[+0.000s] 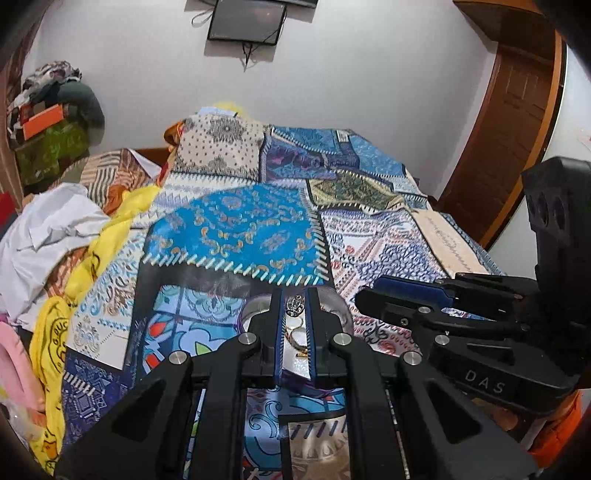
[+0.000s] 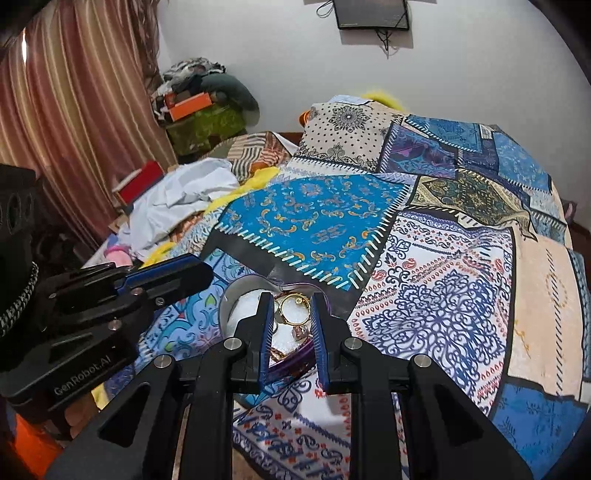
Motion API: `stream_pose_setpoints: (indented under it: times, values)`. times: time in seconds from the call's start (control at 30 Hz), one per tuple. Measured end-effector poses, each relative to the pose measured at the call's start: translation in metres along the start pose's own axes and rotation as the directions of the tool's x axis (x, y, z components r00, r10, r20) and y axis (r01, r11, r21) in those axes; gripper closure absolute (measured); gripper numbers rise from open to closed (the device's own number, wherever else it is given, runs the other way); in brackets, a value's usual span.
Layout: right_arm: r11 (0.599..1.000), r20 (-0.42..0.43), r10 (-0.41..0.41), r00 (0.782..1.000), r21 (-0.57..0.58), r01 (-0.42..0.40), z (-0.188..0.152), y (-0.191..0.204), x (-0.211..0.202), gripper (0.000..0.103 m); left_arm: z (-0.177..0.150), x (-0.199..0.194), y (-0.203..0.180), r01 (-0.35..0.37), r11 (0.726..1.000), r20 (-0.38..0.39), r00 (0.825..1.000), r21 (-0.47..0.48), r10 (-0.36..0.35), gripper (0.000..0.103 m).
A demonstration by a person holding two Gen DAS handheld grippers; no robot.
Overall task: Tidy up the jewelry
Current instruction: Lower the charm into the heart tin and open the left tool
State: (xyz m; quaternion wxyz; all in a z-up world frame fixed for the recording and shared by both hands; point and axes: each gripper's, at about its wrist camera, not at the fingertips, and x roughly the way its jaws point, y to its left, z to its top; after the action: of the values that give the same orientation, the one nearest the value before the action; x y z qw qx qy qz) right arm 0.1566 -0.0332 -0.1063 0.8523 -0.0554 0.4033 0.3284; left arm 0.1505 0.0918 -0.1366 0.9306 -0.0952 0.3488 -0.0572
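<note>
The left wrist view is taken from low above the patchwork bedspread [image 1: 236, 229], facing along the bed toward the wall screen [image 1: 246, 20]. The right wrist view is set just beside it, facing the same screen [image 2: 371, 14]. Shared are the bedspread [image 2: 314, 218], what appears to be a jewelry box [image 2: 236, 299] close below, and each opposite gripper.

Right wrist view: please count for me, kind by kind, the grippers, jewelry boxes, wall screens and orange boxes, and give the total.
grippers: 2 (left gripper, right gripper)
jewelry box: 1
wall screen: 1
orange box: 1
Total: 5
</note>
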Motion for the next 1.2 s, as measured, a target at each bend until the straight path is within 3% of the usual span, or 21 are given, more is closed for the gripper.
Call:
stream_pose_setpoints:
  times: [0.33, 0.8, 0.97, 1.13, 1.2]
  values:
    - [1.000, -0.084, 0.015, 0.996, -0.008, -0.016, -0.005, 0.003, 0.029, 0.085, -0.018, 0.026, 0.011, 0.014, 1.000, -0.072, 0.997, -0.025, -0.016, 0.094]
    - [0.999, -0.148, 0.001, 0.989, -0.032, -0.006, -0.008, 0.009, 0.039, 0.085, -0.020, 0.022, 0.014, -0.009, 0.999, -0.087, 0.996, -0.046, 0.005, 0.094]
    - [1.000, -0.141, -0.001, 0.990, -0.008, 0.000, -0.006, 0.005, 0.030, 0.084, -0.016, 0.010, 0.013, -0.032, 0.999, -0.066, 0.997, -0.044, 0.029, 0.080]
    - [1.000, -0.079, -0.022, 0.997, -0.004, 0.021, 0.000, 0.004, 0.007, 0.067, -0.010, -0.005, 0.006, -0.040, 0.999, -0.041, 0.998, -0.028, 0.039, 0.077]
    - [0.999, -0.049, -0.032, 0.998, -0.001, 0.032, 0.003, 0.004, -0.005, 0.065, -0.007, -0.012, 0.001, -0.045, 0.999, -0.027, 0.999, -0.018, 0.044, 0.073]
